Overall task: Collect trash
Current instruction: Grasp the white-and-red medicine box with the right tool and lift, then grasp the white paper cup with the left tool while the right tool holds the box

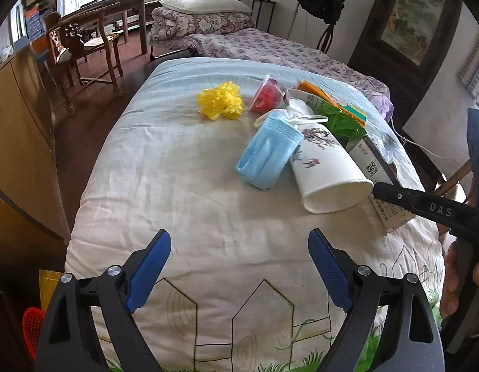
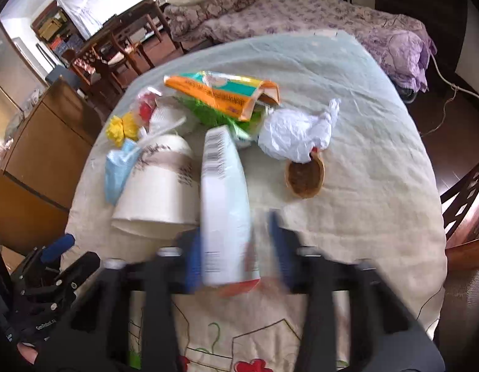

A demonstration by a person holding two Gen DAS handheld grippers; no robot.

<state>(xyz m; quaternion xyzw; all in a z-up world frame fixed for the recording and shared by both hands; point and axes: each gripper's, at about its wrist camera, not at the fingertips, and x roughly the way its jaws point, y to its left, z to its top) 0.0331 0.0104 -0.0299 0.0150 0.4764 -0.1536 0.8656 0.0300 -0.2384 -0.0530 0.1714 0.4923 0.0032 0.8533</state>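
Trash lies on a bed with a pale quilt (image 1: 183,186). There is a yellow plastic wad (image 1: 221,100), a blue face mask (image 1: 267,152), a paper cup (image 1: 326,170) on its side and a white carton (image 2: 224,201). My right gripper (image 2: 236,254) is blurred, and its blue pads sit against the near end of the carton, which lies beside the cup (image 2: 159,186). One black finger (image 1: 394,195) of it shows by the cup's rim in the left wrist view. My left gripper (image 1: 239,266) hovers open over bare quilt, nearer than the mask, holding nothing.
Behind the cup lie an orange packet (image 2: 221,93), a green wrapper (image 2: 208,111), a red item in clear plastic (image 1: 267,93), a crumpled white bag (image 2: 295,136) and a brown round shell (image 2: 304,178). A wooden cabinet (image 1: 19,142) stands left, chairs (image 1: 84,49) behind.
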